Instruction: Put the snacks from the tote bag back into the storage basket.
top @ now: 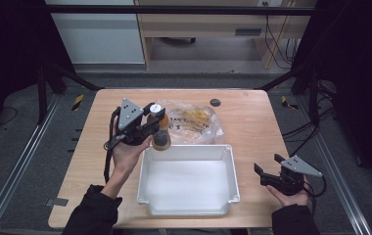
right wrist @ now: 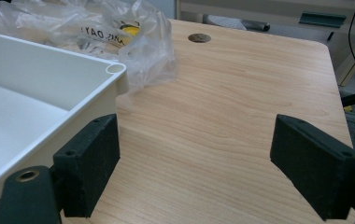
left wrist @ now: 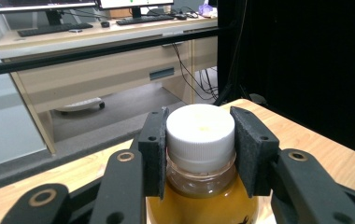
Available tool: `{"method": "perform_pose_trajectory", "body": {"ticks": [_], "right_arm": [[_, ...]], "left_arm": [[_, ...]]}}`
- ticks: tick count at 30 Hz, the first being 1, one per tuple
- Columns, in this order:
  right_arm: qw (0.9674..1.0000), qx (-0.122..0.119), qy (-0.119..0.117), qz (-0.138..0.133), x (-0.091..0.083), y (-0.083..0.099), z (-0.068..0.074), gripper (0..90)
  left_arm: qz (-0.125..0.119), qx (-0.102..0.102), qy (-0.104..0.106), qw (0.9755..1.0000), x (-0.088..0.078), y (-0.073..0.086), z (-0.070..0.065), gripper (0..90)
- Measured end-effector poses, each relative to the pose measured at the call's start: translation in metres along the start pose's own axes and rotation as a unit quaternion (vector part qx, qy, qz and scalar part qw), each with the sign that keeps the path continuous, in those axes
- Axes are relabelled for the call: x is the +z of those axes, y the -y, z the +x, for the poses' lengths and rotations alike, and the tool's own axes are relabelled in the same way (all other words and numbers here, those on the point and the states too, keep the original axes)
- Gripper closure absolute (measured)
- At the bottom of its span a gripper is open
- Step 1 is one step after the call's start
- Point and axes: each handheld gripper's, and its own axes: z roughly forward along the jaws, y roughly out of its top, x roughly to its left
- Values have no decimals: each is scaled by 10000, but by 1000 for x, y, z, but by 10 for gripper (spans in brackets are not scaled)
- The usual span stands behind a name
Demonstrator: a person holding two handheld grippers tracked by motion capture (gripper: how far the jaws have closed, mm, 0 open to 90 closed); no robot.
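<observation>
— Item one?
— Bottle (left wrist: 200, 154), amber liquid, white cap (left wrist: 200, 128): clamped at the cap between the pads of my left gripper (top: 151, 125), hanging just past the white tray's (top: 230, 166) far-left corner.
— Item two?
— Right gripper (top: 266, 172): jaws spread wide, holding nothing, over bare table (right wrist: 241, 116); tray beside its left jaw, plastic bag (right wrist: 119, 32) ahead-left.

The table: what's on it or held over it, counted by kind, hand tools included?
Bottle of orange liquid with a white cap, held in the left gripper: 1
White plastic bin: 1
Clear plastic bag: 1
Handheld grippers, left and right gripper: 2
Total: 5
</observation>
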Motion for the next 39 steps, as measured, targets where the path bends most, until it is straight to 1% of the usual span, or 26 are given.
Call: {"method": "perform_pose_trajectory", "body": {"ticks": [17, 24, 26, 34, 36, 37, 38, 39], "right_arm": [[10000, -9, 13, -2, 0, 0, 0, 163], [10000, -11, 12, 11, 0, 0, 0, 163], [10000, -14, 13, 9, 0, 0, 0, 163], [10000, -7, 10, 27, 0, 1, 0, 163], [10000, -44, 25, 22, 0, 1, -1, 163], [10000, -35, 21, 28, 0, 1, 0, 163], [10000, -41, 16, 24, 0, 1, 0, 163], [10000, -26, 11, 26, 0, 1, 0, 163]], "left_arm": [[60, -23, 213, 9998, -13, 18, -12, 590], [116, -20, 225, 9997, -17, 28, -16, 589], [160, 13, 228, 9996, -18, 31, -17, 590], [243, -39, 277, 9993, -21, 45, -20, 590], [287, -14, 292, 9992, -21, 48, -21, 589], [323, 17, 296, 9990, -21, 49, -21, 589], [327, -7, 298, 9990, -21, 51, -22, 589], [351, 13, 302, 9989, -20, 52, -23, 589]]}}
